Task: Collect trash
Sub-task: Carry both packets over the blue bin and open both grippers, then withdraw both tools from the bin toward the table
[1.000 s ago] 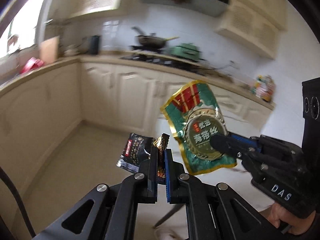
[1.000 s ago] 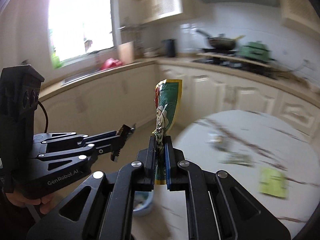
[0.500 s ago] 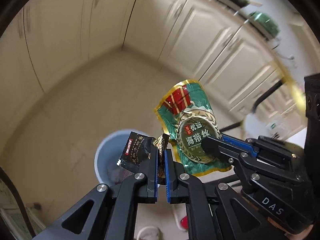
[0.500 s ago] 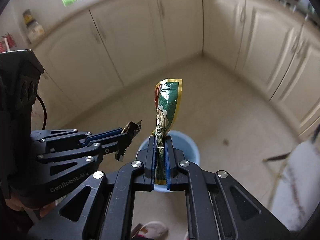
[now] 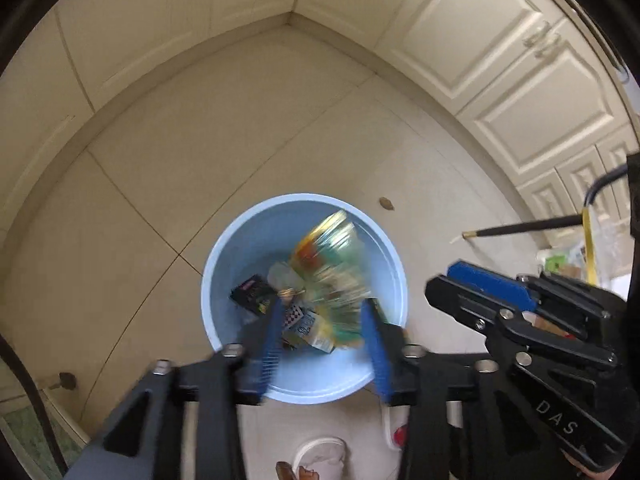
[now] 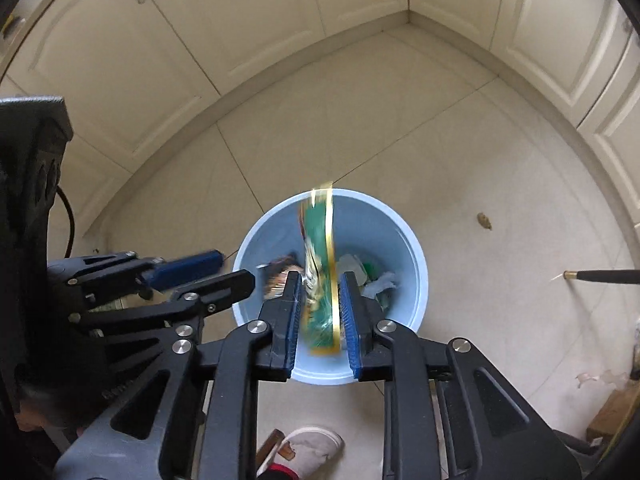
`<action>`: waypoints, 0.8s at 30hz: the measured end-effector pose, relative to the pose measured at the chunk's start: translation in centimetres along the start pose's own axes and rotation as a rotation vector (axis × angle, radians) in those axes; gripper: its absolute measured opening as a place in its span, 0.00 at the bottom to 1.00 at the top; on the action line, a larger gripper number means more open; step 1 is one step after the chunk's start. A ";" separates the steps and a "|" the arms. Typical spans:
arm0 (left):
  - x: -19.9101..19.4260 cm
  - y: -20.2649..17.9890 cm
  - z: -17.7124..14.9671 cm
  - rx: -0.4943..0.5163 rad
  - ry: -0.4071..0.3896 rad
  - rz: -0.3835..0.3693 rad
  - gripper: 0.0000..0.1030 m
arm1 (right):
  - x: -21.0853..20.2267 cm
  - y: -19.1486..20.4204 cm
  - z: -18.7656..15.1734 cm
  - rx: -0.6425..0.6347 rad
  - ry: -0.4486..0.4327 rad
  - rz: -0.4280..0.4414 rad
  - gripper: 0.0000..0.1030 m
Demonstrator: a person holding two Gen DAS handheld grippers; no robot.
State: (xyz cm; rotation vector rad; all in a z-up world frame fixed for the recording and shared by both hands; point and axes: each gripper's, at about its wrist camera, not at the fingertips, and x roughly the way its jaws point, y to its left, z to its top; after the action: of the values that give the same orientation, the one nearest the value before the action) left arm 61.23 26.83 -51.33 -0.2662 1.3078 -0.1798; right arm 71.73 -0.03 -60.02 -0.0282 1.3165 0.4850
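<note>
A light blue trash bin (image 5: 218, 256) stands on the floor below both grippers and holds several wrappers. My left gripper (image 5: 322, 308) hangs over it, its jaws opening with nothing pressed between them. The black wrapper (image 5: 250, 292) it carried lies inside the bin. A green and gold snack pouch (image 6: 320, 280), blurred, slips down between the opening jaws of my right gripper (image 6: 320, 276), and the pads stand clear of it. In the left wrist view that pouch (image 5: 332, 264) is a blur inside the bin, with the right gripper (image 5: 444, 278) at the bin's right. The left gripper (image 6: 234, 268) is at the bin's (image 6: 372, 224) left.
Cream cabinet doors (image 5: 480, 40) ring the beige tiled floor (image 6: 360, 120). A black rod with a gold tip (image 6: 600, 276) lies to the right. A small brown scrap (image 6: 484, 221) lies on the floor. A person's slipper (image 6: 308, 448) is near the bin's front.
Both grippers came down from facing the kitchen to pointing into the bin. The left jaws opened and let the black wrapper drop; the right jaws parted and the green pouch is sliding out.
</note>
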 end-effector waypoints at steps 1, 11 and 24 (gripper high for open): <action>-0.3 0.2 -0.1 -0.004 -0.005 0.004 0.45 | 0.1 -0.2 -0.1 0.008 0.006 0.007 0.20; -8.1 -0.3 -2.0 -0.111 -0.046 0.124 0.58 | -5.5 1.7 -0.4 0.011 -0.051 -0.085 0.63; -29.8 -10.6 -7.7 -0.043 -0.444 0.195 0.81 | -26.6 7.7 -4.1 -0.057 -0.394 -0.189 0.92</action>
State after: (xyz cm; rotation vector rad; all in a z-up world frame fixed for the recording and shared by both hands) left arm 46.48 24.38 -22.40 -0.1992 0.8896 0.0715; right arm 60.79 -2.95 -34.42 -0.0987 0.9034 0.3447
